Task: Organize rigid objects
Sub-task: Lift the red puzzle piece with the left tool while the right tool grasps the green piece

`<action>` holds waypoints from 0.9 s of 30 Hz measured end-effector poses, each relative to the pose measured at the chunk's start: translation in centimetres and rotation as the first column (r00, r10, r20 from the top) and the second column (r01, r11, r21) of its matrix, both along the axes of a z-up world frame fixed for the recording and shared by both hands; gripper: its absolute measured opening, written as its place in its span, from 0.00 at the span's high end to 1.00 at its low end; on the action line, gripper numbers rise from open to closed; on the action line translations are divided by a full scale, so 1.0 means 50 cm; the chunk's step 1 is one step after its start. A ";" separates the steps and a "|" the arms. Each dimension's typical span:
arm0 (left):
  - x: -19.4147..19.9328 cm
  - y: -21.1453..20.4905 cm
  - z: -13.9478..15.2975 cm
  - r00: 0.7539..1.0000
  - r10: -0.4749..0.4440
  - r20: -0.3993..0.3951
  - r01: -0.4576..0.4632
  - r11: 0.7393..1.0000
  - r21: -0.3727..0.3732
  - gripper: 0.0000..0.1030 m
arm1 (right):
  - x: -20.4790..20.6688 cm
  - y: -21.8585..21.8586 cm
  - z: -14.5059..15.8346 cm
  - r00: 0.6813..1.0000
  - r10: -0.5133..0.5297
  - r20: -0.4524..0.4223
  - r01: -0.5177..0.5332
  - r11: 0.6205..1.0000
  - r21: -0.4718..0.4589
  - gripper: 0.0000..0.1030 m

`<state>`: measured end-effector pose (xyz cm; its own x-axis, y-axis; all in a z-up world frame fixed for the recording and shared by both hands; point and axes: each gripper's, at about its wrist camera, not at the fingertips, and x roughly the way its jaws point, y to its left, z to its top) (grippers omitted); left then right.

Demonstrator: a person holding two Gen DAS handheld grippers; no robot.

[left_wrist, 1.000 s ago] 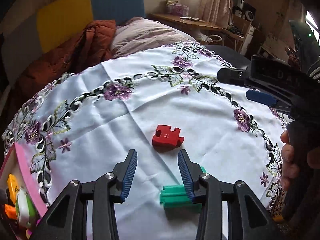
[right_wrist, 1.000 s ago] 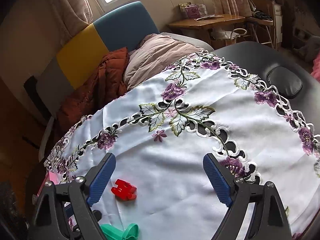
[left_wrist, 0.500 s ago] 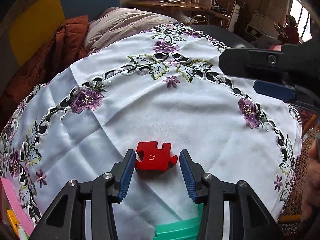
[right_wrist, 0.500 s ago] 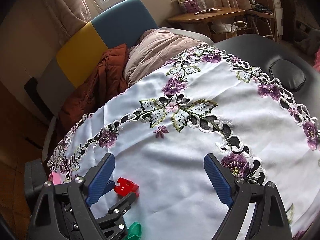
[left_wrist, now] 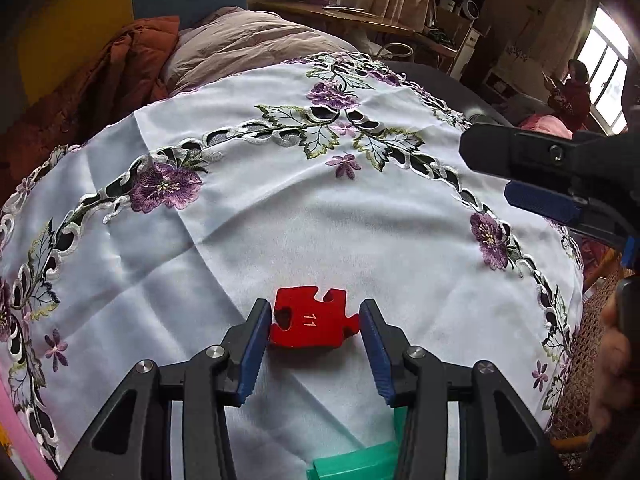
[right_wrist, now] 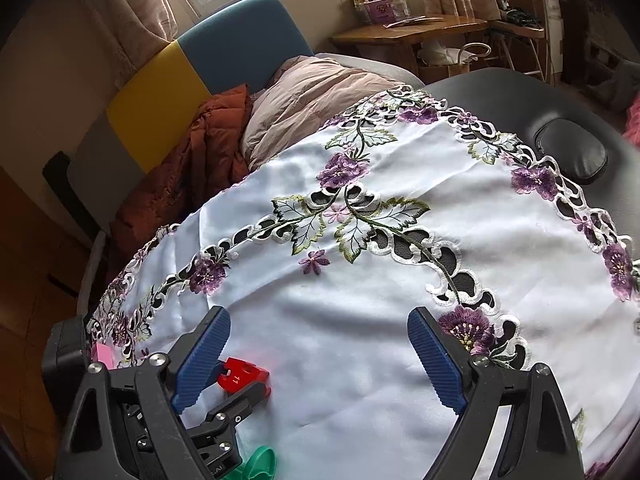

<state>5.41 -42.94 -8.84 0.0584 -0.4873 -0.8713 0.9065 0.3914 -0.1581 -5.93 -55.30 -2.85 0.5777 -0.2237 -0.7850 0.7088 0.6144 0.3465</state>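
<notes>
A red puzzle piece [left_wrist: 310, 323] marked 11 lies on the embroidered white tablecloth [left_wrist: 280, 216]. My left gripper [left_wrist: 312, 348] is open, with a blue pad on each side of the piece; the left pad looks against it, the right pad has a small gap. The piece also shows in the right wrist view [right_wrist: 242, 376], between the left gripper's fingers [right_wrist: 240, 400]. My right gripper [right_wrist: 320, 360] is open and empty, held above the cloth to the right. A green plastic object [left_wrist: 352, 466] lies under the left gripper, mostly hidden.
A pink box edge [left_wrist: 16, 436] sits at the cloth's near left. Beyond the table are an orange jacket [right_wrist: 192, 160], a pink quilt [right_wrist: 312, 92] and a yellow and blue headboard. A black cushioned surface [right_wrist: 568, 152] shows past the cloth at right.
My left gripper has moved forward past the green object until the red piece sits between its pads. The right gripper has barely moved.
</notes>
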 end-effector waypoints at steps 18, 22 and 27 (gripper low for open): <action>0.008 -0.015 -0.013 1.000 0.021 0.009 -0.021 0.999 0.039 0.45 | 0.002 0.000 -0.002 1.000 0.004 0.002 -0.004 1.000 0.011 0.12; -0.005 -0.022 -0.016 0.998 0.001 0.056 -0.005 0.998 0.058 0.53 | 0.003 0.000 -0.003 1.000 0.004 0.000 -0.004 1.000 0.011 0.12; -0.004 0.002 0.000 0.996 0.016 0.091 -0.019 0.999 0.029 0.53 | 0.006 0.003 -0.002 1.000 0.017 -0.003 -0.017 1.000 -0.001 0.12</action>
